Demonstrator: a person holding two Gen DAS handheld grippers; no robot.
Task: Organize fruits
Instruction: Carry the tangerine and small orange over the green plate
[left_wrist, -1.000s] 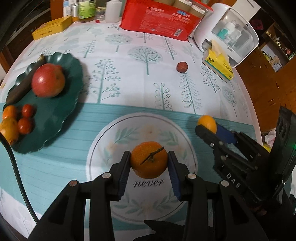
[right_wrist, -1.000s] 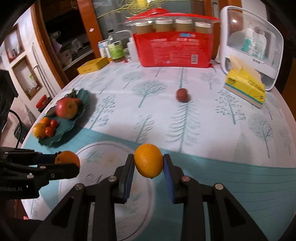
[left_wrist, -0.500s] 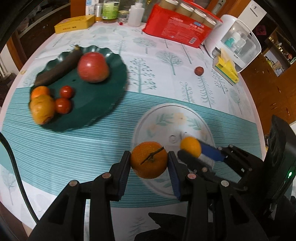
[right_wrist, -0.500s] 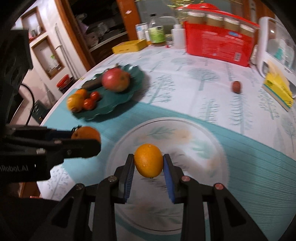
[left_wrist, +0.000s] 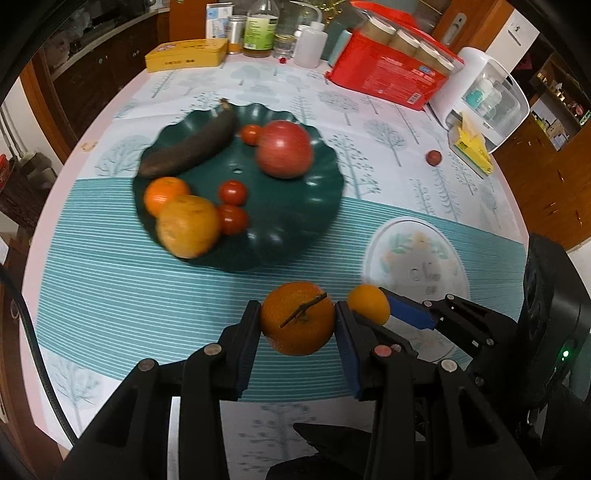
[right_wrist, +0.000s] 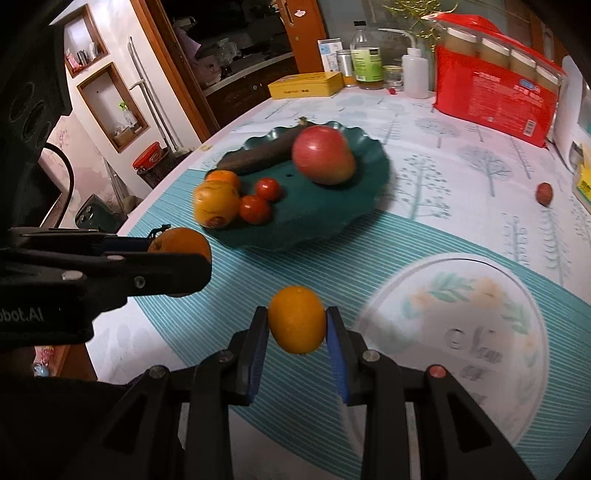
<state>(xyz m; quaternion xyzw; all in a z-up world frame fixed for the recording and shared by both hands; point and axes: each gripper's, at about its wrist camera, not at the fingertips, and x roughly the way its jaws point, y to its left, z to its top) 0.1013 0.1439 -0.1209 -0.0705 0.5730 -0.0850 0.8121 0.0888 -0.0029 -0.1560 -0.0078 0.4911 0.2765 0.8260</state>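
Left gripper (left_wrist: 298, 325) clamped across the middle of a stemmed mandarin (left_wrist: 297, 318), pads on opposite sides, twig facing the camera. Right gripper (right_wrist: 297, 326) nearly closed on a smaller smooth orange (right_wrist: 297, 319), gripped the same way across its width. Both fruits held clear above the striped teal part of the tabletop (left_wrist: 110, 280), just short of the near rim of the green plate (left_wrist: 295, 236).

Handling, as a guess: light, round, peel soft and a bit yielding, so easy to bruise if squeezed hard. Smooth orange likely the more slippery of the two; mandarin peel rougher. Best held across the widest part, as now; off-centre pinch likely to squirt out. Prone to rolling once set down.

Containers:
- Green plate, scalloped rim: dark overripe banana (left_wrist: 192, 147) along the far-left edge, big red apple (left_wrist: 284, 149), three small tomatoes (left_wrist: 232, 192), small orange (left_wrist: 164, 194) touching a larger yellow-orange fruit (left_wrist: 188, 225). Free space on the near-right side.
- White floral plate (right_wrist: 517, 413) to the right: bare.

One small reddish fruit (left_wrist: 434, 157) loose on the tabletop near the yellow tissue pack (left_wrist: 474, 149).
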